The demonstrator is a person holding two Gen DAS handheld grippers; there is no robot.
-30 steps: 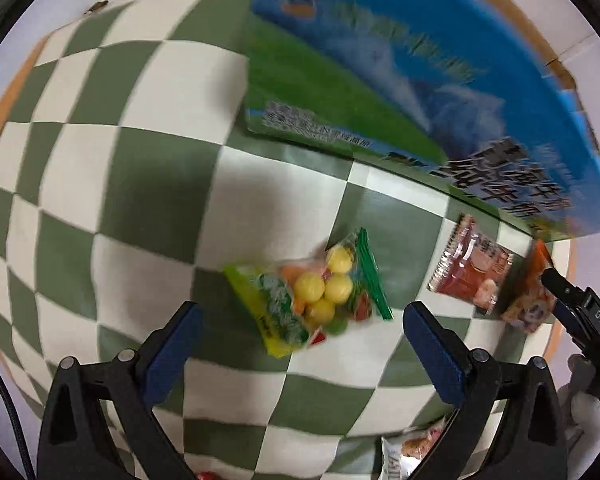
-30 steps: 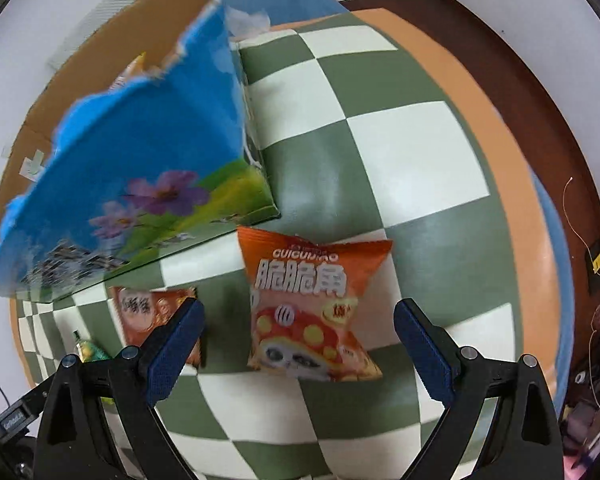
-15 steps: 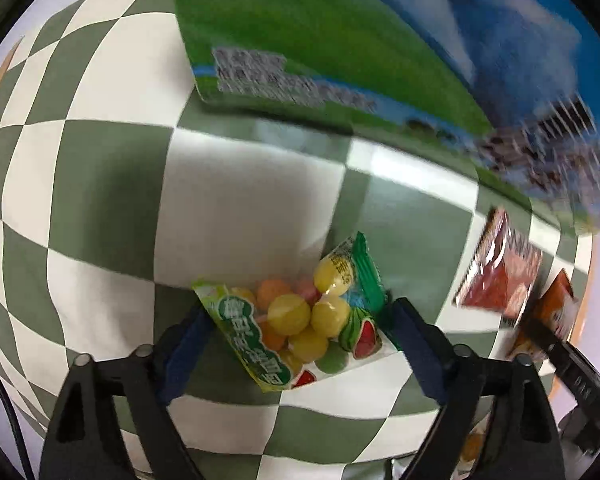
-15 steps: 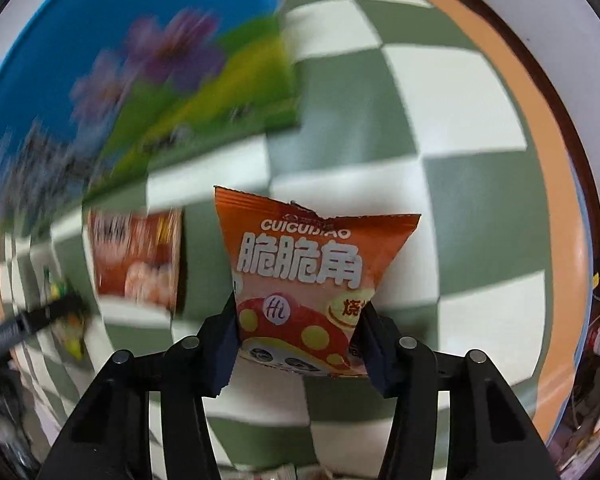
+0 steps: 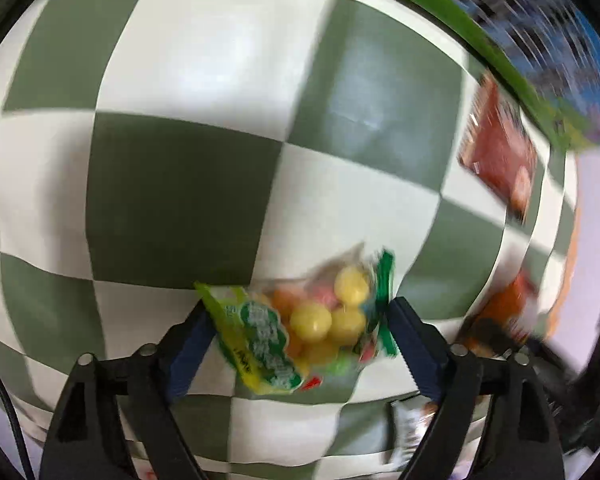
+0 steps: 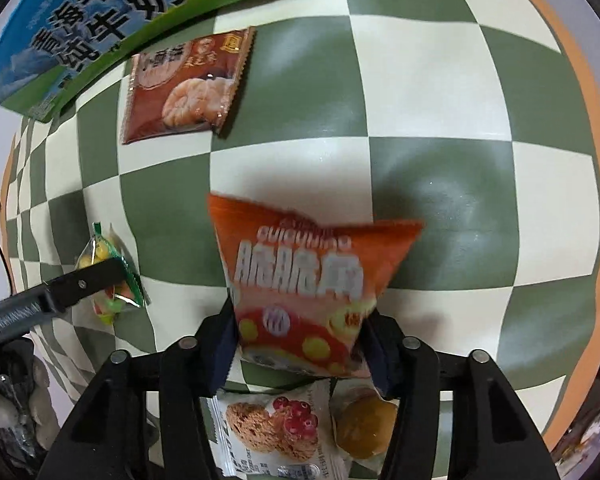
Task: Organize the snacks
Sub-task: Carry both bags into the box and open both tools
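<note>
1. Step in hand, as I read it: both claws are mid-pick, one snack each, off the green-and-white checked counter (image 6: 440, 92).
2. Nearest, in the right view: two more packs sit under the claw arms, a white cookie pack (image 6: 276, 432) and a round yellow pastry pack (image 6: 364, 432). Neither is gripped.
3. Right claw (image 6: 300, 344): narrow, pads pressed on the lower corners of the orange chip bag (image 6: 300, 276). The jaws are easing open slightly, but the bag is still pinched between them. Its long axis runs away from the camera, and the top seam points toward the far side of the counter.
4. Left claw (image 5: 296, 336): fairly wide, jaws creeping open. The fruit candy bag (image 5: 304, 328) spans the gap, with both pads on its ends. The bag's long axis lies across the jaws, green seam toward the right pad. The frame is blurred, so grip firmness is unclear.
5. Farther out: a brown pastry packet (image 6: 184, 84) lies flat on the counter. Its long axis runs roughly away from the camera, just beside the box.
6. Farthest: the blue-green milk carton box (image 6: 100, 16), likely the drop-off.
7. Next move, my call: firm up both grips, lift clear, and carry to the box. A slack pinch on puffy bags risks a slip.
</note>
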